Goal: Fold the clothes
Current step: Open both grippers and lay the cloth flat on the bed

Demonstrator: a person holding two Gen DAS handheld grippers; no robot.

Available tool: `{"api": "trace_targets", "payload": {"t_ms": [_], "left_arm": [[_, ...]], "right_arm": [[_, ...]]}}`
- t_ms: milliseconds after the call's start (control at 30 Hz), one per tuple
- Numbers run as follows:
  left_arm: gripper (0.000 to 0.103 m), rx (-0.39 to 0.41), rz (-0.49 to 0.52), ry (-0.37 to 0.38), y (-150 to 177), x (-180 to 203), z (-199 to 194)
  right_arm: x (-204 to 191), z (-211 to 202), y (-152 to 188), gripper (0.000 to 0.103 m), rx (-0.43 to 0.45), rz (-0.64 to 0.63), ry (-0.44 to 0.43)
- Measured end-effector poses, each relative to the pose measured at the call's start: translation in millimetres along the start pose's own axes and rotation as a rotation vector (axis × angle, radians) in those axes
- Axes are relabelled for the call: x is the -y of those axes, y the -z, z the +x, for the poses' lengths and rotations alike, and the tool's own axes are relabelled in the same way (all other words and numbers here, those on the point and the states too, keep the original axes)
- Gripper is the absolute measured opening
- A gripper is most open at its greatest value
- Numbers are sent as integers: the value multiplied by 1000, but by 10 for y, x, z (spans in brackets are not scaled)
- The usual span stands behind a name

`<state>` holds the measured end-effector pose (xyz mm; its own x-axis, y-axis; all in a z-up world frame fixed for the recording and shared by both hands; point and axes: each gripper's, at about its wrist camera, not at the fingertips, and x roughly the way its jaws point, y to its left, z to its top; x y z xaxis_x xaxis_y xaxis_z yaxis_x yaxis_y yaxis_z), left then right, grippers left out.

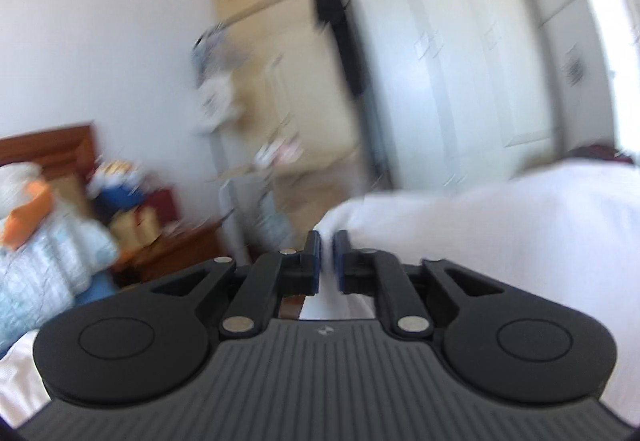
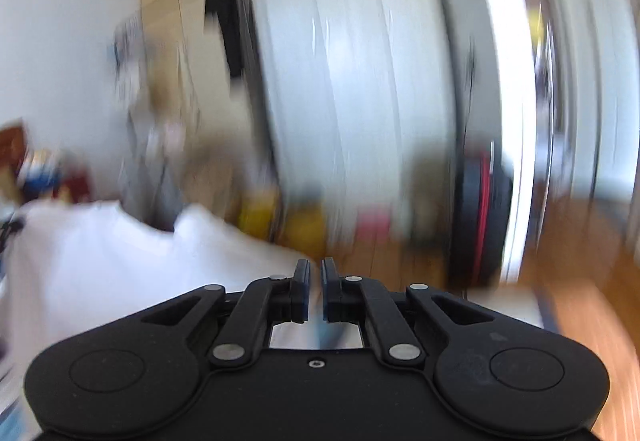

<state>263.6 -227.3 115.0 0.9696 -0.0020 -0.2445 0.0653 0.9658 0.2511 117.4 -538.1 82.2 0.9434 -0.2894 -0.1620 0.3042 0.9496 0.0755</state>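
Both views are smeared with motion blur, so only the broad layout can be read. The left gripper point(image 1: 327, 241) points out into a bedroom, its jaws a narrow gap apart; white cloth shows through that gap, but whether the pads pinch it or it simply lies behind them cannot be told. The white garment point(image 1: 500, 225) spreads to the right of that gripper and beneath it, seemingly hanging in the air with the wardrobe point(image 1: 448, 53) behind. In the right wrist view the right gripper point(image 2: 315, 269) has its jaws slightly apart with nothing clearly between them, and the same white garment point(image 2: 100, 261) lies off to its left, a collar-like dip in its upper edge. The wooden floor point(image 2: 580, 241) shows beyond. The step in hand looks like lifting or shaking out the garment before a fold, or letting it go. The next move probably calls for steadying both hands, checking each edge is caught, then laying the cloth flat.
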Motion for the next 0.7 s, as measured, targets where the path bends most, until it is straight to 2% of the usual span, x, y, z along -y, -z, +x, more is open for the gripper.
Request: {"api": "trace_targets", "payload": {"t_ms": [33,67,100,133,167,200,267,367,467,533,600,700], "left_arm": [[28,-55,27,-26,63,53,119],[29,-90,59,-26,175,82,161],[30,-110,77,-3,319,77,123],[36,-126,88,29,474,59,55],[42,-143,99,60,628,42,-13],[44,-169,111,90,802,19,-109],[44,-232,125,151,1155,-42,-327],[44,-353,111,239,1563,-123,-622],[45,-471,139,237,1896,-202,-847],[45,-514,162,223,2008,-244,-982],[45,-522,145,243,2004,-308,-1132],[53,-481,101,311,1986,-322,-1467]], "right_arm": [[-35,133,23,60,32,-18,64],[-46,265,58,68,-10,5,135],[-33,358,117,67,-85,59,170],[-15,384,205,67,-157,119,143],[-5,345,322,67,-212,169,82],[-12,263,458,67,-258,196,16],[-76,64,767,67,-374,195,-92],[-109,-220,1294,67,-569,225,-207],[-101,-436,1757,67,-711,343,-305],[-133,-531,1946,67,-781,403,-331],[-223,-616,2000,67,-802,422,-346],[-373,-700,1987,74,-813,403,-393]]}}
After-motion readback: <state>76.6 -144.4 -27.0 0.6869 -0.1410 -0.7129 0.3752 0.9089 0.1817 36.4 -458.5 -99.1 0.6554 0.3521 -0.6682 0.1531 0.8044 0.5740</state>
